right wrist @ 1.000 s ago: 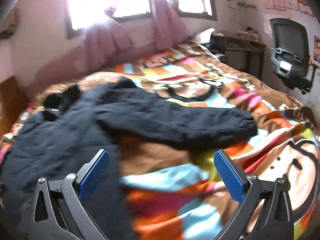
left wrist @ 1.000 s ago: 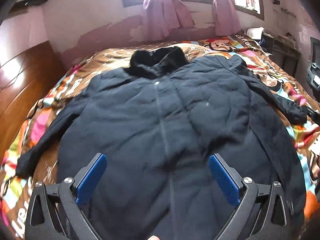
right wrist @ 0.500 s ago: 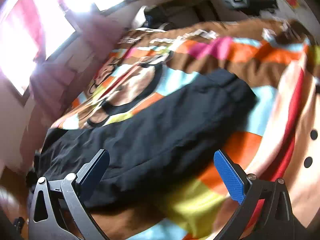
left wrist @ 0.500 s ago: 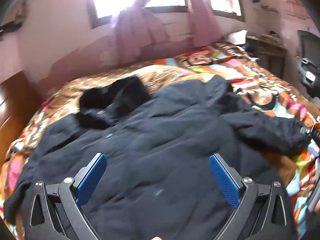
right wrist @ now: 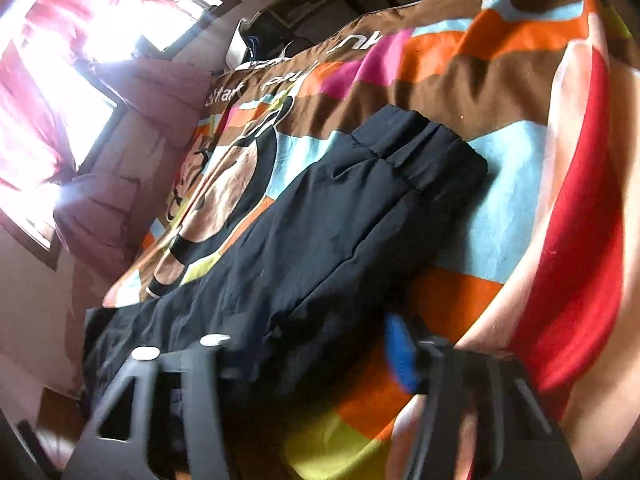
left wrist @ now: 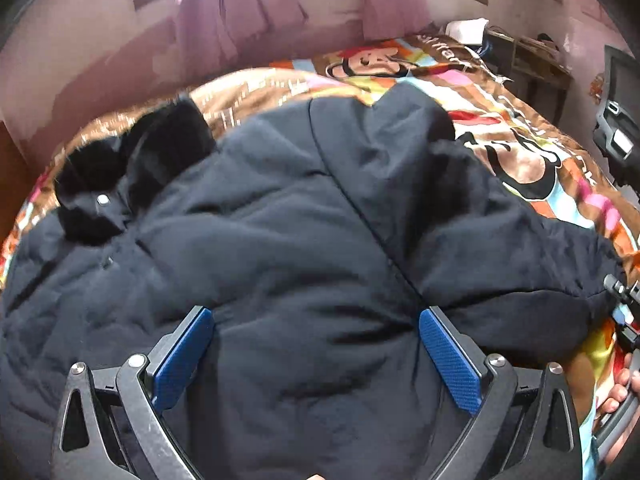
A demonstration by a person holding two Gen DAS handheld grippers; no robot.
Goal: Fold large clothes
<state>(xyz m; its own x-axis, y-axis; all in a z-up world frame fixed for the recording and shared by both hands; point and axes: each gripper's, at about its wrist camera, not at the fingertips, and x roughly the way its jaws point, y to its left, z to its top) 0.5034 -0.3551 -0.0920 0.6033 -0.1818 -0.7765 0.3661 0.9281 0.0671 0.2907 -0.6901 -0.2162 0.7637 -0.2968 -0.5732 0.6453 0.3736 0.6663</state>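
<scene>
Pink walls [left wrist: 100, 48]; bright window [right wrist: 48, 92]; pink curtains [left wrist: 236, 12].

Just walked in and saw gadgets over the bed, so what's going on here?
A person with a two-finger tool in each hand is folding a dark padded jacket spread on a colourful bedspread. The left tool hovers open above the jacket's body. The right tool is at the jacket's sleeve; motion blur hides whether it grips.
</scene>
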